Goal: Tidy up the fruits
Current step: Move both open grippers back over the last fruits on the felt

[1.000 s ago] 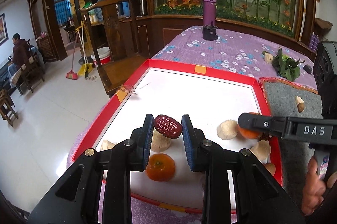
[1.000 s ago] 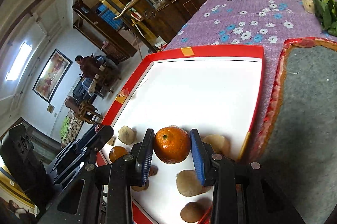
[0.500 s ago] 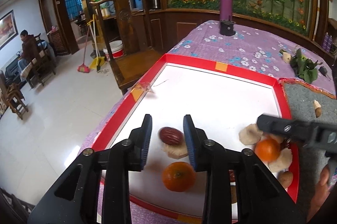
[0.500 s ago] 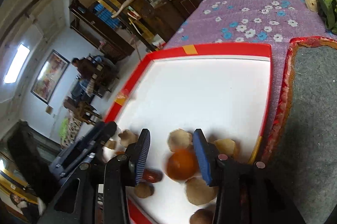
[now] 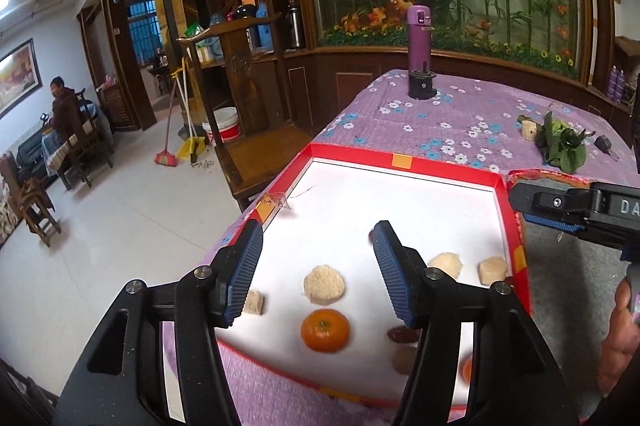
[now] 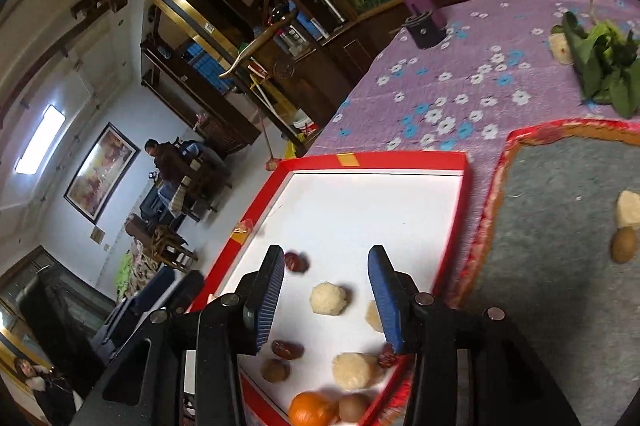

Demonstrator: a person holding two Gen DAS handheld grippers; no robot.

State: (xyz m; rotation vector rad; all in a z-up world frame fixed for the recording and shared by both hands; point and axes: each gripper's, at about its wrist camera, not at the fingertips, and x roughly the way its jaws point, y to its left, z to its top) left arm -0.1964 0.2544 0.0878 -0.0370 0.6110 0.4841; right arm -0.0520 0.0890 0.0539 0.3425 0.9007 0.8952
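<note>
Both the left gripper and right gripper hang spread and empty over the red-rimmed tray; a tangerine, dates and pale pieces lie loose inside; sorting looks unfinished.

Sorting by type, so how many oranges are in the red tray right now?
2. One orange sits near the tray's front edge between the open left gripper's fingers; a second orange peeks out behind its right finger. More may be hidden.

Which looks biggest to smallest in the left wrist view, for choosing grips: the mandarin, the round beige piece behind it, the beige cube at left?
1. Mandarin
2. Round beige piece, nearly alike; farther off, so unsure
3. Beige cube
</note>
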